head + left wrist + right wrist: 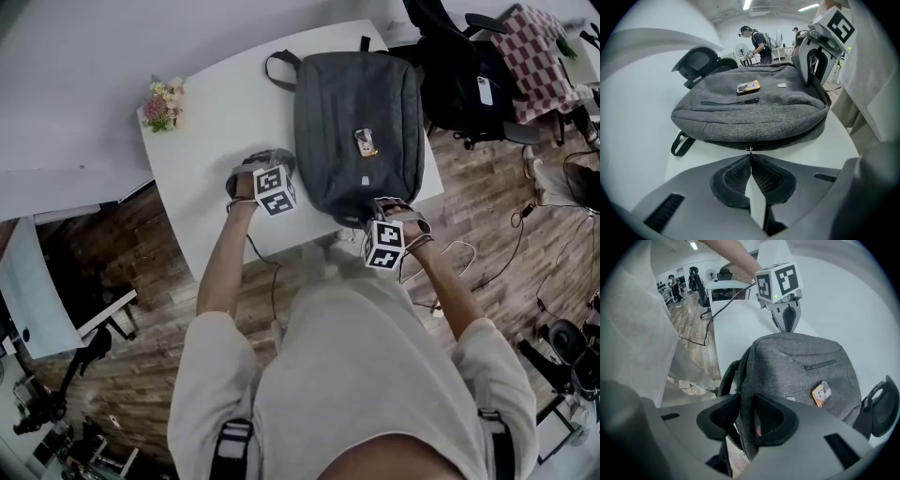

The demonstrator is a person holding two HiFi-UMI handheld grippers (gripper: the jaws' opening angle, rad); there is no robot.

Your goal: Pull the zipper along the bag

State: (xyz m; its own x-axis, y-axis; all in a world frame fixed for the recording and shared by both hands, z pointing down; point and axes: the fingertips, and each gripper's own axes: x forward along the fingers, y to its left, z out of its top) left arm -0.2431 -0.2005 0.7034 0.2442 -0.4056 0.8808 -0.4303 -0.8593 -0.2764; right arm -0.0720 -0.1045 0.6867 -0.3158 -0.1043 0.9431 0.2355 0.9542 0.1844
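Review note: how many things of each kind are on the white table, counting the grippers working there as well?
Backpack: 1
Flower bunch: 1
Grippers: 2 (left gripper shut on the zipper pull, right gripper clamped on the backpack's edge)
Total: 4

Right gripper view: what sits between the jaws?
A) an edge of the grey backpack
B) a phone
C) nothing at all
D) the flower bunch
A: the right gripper has its jaws pressed on a fold of the grey backpack, whose fabric fills the gap between them.
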